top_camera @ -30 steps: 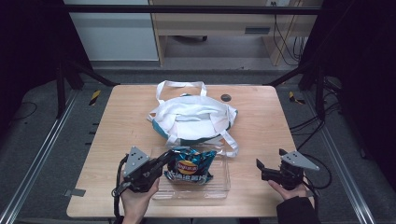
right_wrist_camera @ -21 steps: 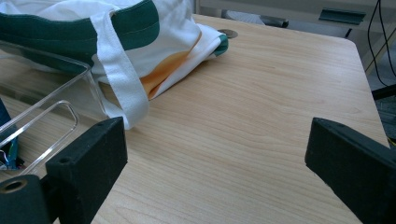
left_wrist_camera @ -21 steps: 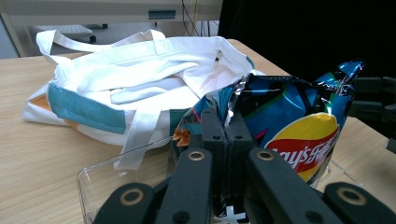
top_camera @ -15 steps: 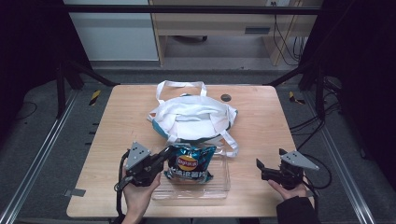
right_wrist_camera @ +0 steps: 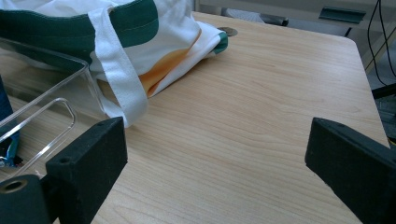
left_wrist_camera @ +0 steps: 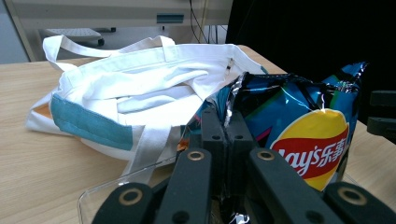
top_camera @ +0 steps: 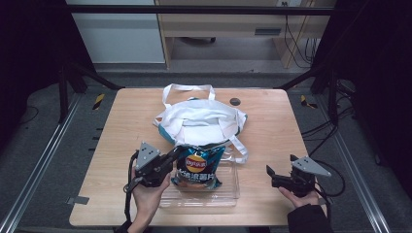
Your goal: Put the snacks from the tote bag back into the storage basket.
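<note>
Chips come first: our left gripper has its jaws clamped on the left edge of the chip bag, which is raised over the clear tray. We judge the tote bag just beyond as its destination; our right gripper rests open, well apart.

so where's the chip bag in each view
High view: the Lay's chip bag is low centre, over the clear tray, pinched by the left gripper.
Left gripper view: right half, at the jaw tips.
Right gripper view: a blue sliver at the far left edge, likely the bag.
Shared landmark: the white tote bag.
</note>
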The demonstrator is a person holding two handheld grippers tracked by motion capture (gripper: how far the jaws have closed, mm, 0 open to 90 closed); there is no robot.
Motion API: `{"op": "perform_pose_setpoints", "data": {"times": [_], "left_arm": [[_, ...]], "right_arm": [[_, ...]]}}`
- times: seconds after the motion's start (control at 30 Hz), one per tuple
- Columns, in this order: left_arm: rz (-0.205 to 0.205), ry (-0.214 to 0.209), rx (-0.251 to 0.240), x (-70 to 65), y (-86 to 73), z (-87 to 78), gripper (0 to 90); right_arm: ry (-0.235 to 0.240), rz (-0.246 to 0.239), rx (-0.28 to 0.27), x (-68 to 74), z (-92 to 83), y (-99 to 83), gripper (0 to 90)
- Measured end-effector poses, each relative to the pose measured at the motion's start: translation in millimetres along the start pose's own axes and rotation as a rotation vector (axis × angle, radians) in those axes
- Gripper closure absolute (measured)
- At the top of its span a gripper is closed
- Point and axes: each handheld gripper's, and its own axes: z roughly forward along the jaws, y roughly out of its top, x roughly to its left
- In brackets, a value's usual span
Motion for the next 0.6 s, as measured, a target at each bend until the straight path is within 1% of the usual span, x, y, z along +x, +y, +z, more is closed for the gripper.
{"op": "perform_pose_setpoints", "data": {"times": [0.13, 0.6], "left_arm": [[-0.008, 0.000, 0.003, 2.6, 1.8, 5.4, 89.3], [-0.004, 0.016, 0.007, 6.0, 5.4, 19.8, 89.2]], "right_arm": [[0.001, 0.000, 0.001, 0.0, 0.3, -0.1, 5.9], [0.000, -0.001, 0.005, -0.1, 0.8, -0.1, 5.9]]}}
